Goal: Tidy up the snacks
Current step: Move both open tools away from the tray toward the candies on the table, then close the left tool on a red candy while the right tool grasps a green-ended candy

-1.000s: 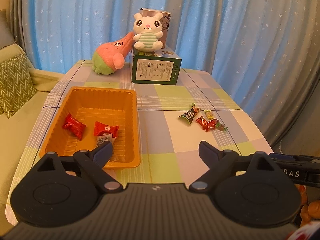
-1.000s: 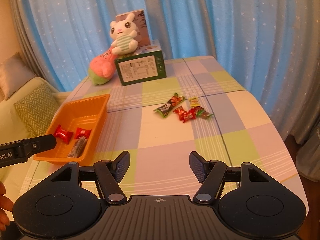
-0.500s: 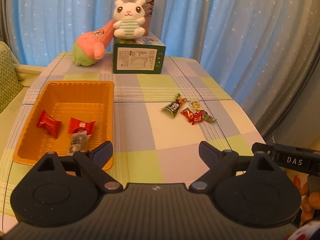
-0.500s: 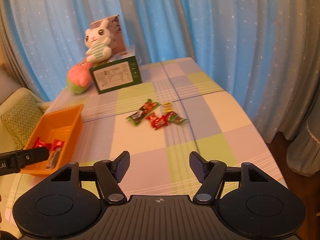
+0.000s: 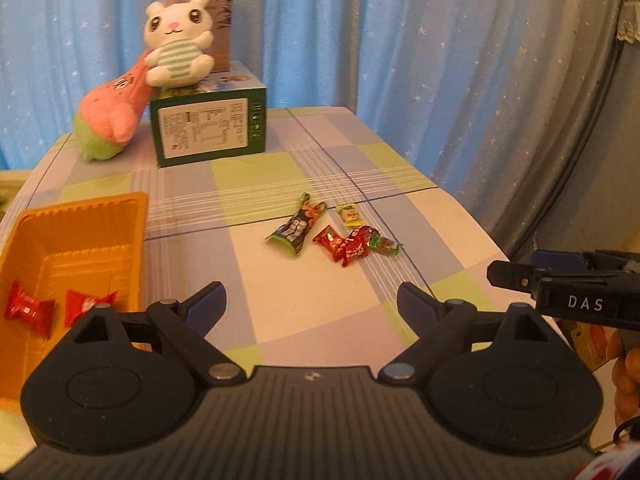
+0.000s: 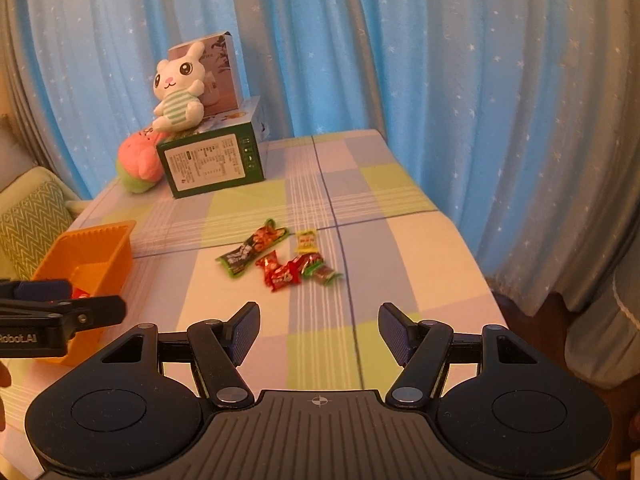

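A small heap of wrapped snacks lies mid-table: a dark green packet, red candies, a yellow sweet and a green-ended one. An orange tray at the left holds two red candies. My left gripper hovers open and empty short of the heap. Beside it my right gripper is open and empty too, the heap straight ahead of it.
At the table's far end stands a green box with a white bunny plush on it and a pink plush alongside. Blue curtains close off the back and right. A sofa cushion sits left of the table.
Both grippers have slid to the right and closer to the table; the snack heap now sits nearer the middle of each view and the tray has shifted to the left edge. Jaw gaps look unchanged.
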